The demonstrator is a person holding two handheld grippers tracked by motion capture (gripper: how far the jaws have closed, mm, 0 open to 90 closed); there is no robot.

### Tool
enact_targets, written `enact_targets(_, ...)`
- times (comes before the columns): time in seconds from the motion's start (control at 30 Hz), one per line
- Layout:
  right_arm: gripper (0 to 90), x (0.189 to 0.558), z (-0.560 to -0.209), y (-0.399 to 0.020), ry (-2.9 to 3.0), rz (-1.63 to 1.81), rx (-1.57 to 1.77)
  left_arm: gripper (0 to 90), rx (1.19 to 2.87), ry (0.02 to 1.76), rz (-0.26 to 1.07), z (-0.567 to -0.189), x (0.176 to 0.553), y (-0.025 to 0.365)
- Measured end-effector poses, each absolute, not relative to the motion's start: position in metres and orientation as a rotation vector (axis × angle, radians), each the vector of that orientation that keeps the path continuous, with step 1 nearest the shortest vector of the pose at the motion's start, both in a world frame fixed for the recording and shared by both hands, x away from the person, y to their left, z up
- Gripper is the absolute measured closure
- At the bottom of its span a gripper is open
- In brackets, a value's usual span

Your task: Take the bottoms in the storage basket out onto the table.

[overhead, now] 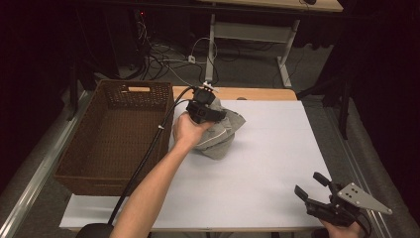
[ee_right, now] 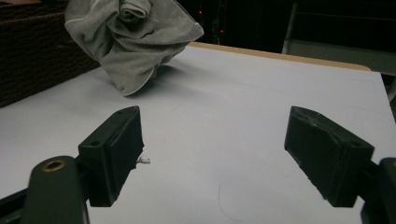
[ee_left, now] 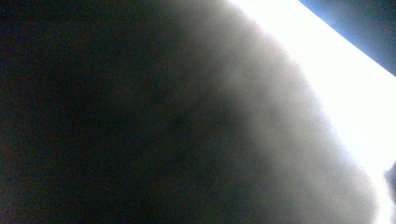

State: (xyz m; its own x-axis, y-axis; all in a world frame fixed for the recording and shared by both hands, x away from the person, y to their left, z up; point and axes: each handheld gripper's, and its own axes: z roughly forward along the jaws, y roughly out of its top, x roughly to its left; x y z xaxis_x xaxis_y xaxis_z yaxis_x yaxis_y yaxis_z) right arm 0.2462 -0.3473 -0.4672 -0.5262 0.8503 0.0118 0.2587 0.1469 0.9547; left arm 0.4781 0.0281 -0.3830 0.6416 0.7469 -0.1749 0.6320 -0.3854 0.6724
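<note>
White table (overhead: 267, 163), wide and mostly bare. Brown woven basket (overhead: 113, 134) along its left edge, nothing visible inside. Grey cloth (overhead: 220, 131) bunched in a heap near the table's far left part, just beside the basket wall, lower folds apparently touching the tabletop, upper folds gathered up; seen again as a crumpled bundle (ee_right: 130, 42) from the right gripper view. Left gripper (overhead: 204, 113) pushed into the top of that heap, jaws nearly together and buried in the fabric, so most likely pinching a fold. Right gripper (overhead: 317, 196) at the near right corner, well apart from the cloth, jaws spread wide, nothing between them.

Judged an early stage: cloth grasped, not yet in the basket; lifting across and dropping still to do.
</note>
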Motion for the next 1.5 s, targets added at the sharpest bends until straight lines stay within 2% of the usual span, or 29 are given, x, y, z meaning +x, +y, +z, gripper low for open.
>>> enact_targets(0.27, 20.5, 0.246, -0.467, -0.347, 1.879, 1.392, 1.052, 51.9, 2.148, 1.095, 0.201, -0.397, 0.483, 0.025)
enact_targets(0.3, 20.6, 0.246, -0.467, -0.347, 1.88, 1.392, 1.053, 48.6, 2.154, 1.103, 0.206, -0.4, 0.484, 0.023)
enact_targets(0.5, 20.6, 0.247, -0.467, -0.347, 1.881, 1.395, 1.058, 46.0, 2.188, 1.11, 0.255, -0.412, 0.485, 0.018)
enact_targets(0.77, 20.5, 0.247, -0.467, -0.347, 1.886, 1.398, 1.05, 34.8, 2.202, 1.147, 0.201, -0.426, 0.492, 0.016)
enact_targets(1.07, 20.6, 0.246, -0.467, -0.347, 1.889, 1.398, 1.046, 28.5, 2.242, 1.135, 0.198, -0.428, 0.495, 0.018)
enact_targets(1.37, 20.5, 0.247, -0.467, -0.347, 1.891, 1.397, 1.046, 16.4, 2.251, 1.116, 0.183, -0.423, 0.495, 0.02)
enact_targets(1.5, 20.6, 0.247, -0.467, -0.347, 1.892, 1.397, 1.045, 16.3, 2.253, 1.11, 0.19, -0.418, 0.493, 0.021)
